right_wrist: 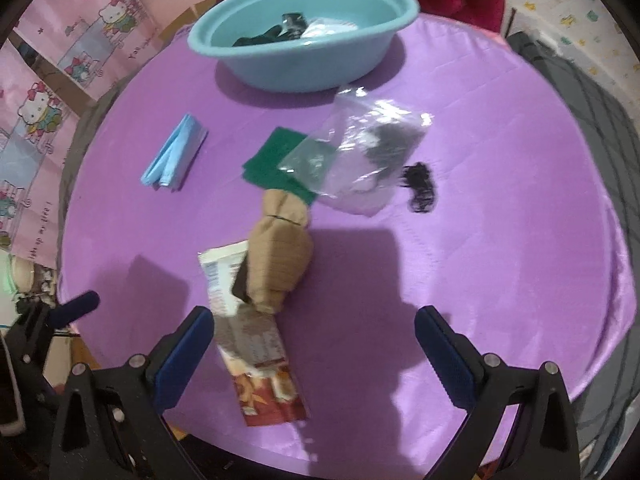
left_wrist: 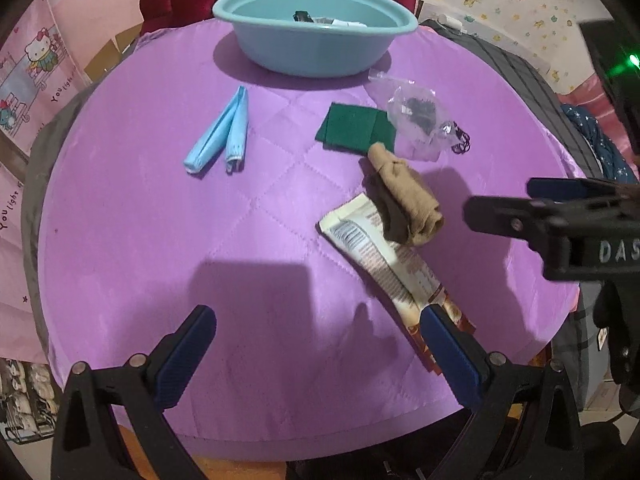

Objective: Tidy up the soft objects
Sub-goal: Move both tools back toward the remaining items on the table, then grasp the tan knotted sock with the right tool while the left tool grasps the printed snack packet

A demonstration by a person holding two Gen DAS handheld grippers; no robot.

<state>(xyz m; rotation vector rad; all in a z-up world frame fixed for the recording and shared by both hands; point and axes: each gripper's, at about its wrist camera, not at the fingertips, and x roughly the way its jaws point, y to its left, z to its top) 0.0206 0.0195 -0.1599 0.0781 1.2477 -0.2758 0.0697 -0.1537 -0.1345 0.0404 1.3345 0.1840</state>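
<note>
Both claws (left_wrist: 318,322) (right_wrist: 314,322) gape empty; tan sock (right_wrist: 280,256) overlaps packet (right_wrist: 260,344)

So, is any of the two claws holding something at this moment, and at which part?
No, nothing is held. The left claw and the right claw are both open above the purple cloth, with nothing between their fingers.

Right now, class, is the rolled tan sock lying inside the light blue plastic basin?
No, the rolled tan sock lies on the purple cloth, partly over a printed packet, apart from the light blue plastic basin.
</note>
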